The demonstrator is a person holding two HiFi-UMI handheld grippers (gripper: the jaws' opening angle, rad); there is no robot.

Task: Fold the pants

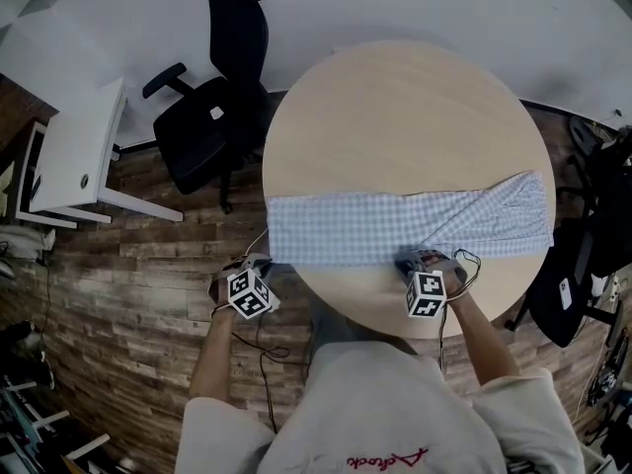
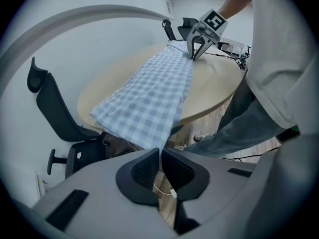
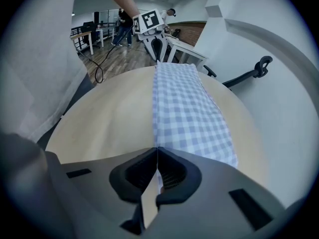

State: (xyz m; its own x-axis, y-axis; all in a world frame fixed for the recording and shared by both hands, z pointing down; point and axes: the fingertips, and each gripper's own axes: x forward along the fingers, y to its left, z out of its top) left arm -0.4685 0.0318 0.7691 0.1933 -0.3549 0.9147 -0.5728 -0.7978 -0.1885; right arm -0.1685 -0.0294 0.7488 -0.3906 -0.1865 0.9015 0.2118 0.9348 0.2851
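The blue-and-white checked pants (image 1: 395, 227) lie flat in a long strip across the near side of the round wooden table (image 1: 395, 117). My left gripper (image 1: 259, 263) is at the strip's left end, just off the table edge, shut on the hanging corner of the pants (image 2: 149, 98). My right gripper (image 1: 410, 261) is at the near edge past the middle, shut on the fabric's edge (image 3: 189, 108). Each gripper view shows the other gripper at the cloth's far end: the right gripper (image 2: 197, 51) and the left gripper (image 3: 157, 49). Both point steeply down.
A black office chair (image 1: 212, 107) stands beyond the table at the left, beside a white desk (image 1: 79, 151). Another dark chair (image 1: 592, 235) stands close to the table's right edge. Cables trail from both grippers over the wooden floor (image 1: 128, 294).
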